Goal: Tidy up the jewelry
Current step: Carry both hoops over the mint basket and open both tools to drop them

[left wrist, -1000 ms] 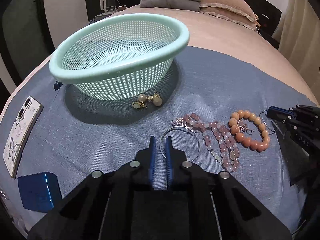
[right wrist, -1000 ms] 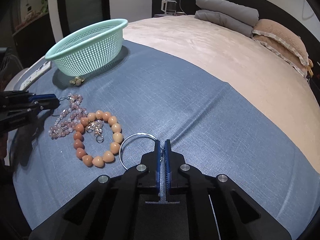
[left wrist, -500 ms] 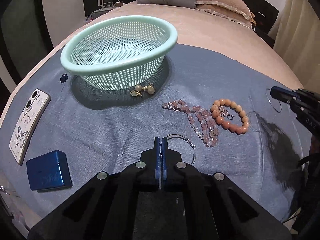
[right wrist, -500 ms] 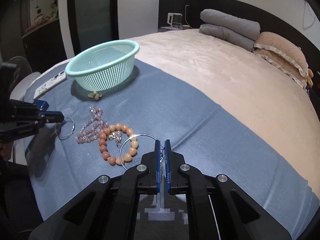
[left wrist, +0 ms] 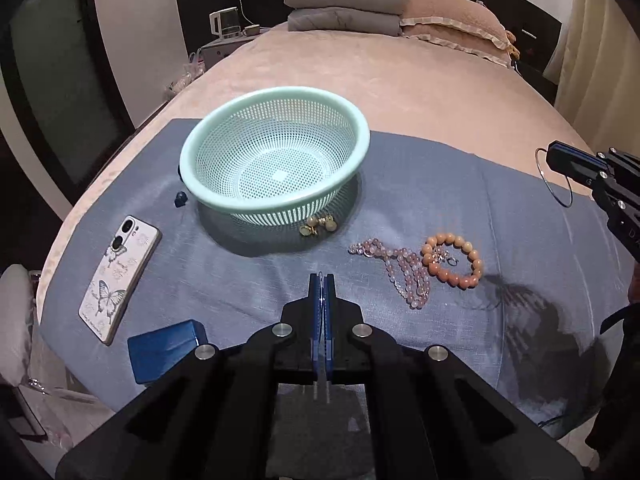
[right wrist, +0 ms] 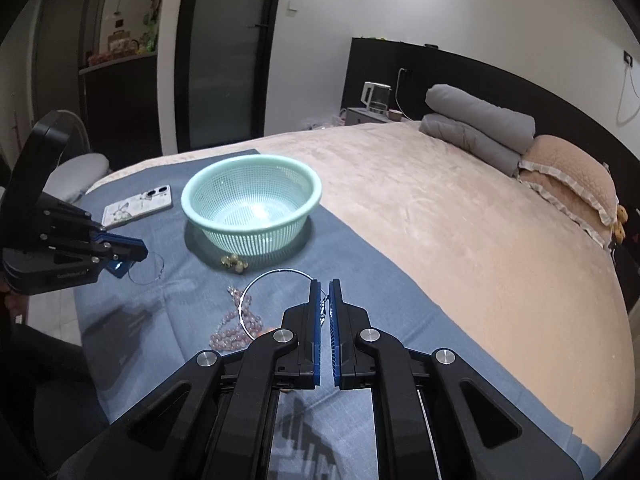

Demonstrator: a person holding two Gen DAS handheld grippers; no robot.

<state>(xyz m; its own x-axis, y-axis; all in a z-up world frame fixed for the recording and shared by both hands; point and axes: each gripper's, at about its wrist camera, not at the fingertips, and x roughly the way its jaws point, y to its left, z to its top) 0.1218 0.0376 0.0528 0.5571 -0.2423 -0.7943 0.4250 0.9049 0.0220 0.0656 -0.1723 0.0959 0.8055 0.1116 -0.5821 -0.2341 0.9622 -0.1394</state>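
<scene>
Honestly, the risk was those thin hoops. The left gripper [right wrist: 138, 250] was clenched on one silver hoop [right wrist: 146, 274], the right gripper [right wrist: 325, 292] on the other hoop [right wrist: 276, 280], both off the blue cloth [left wrist: 460, 184] and short of the green basket [left wrist: 276, 100]. Such a slim wire pinched at its edge could've slid out or swung and missed the rim. The left wrist view never showed its own hoop; only the right one did. The left alone showed the orange bracelet [left wrist: 454, 258] and the pink beads [left wrist: 400, 268] fully.
</scene>
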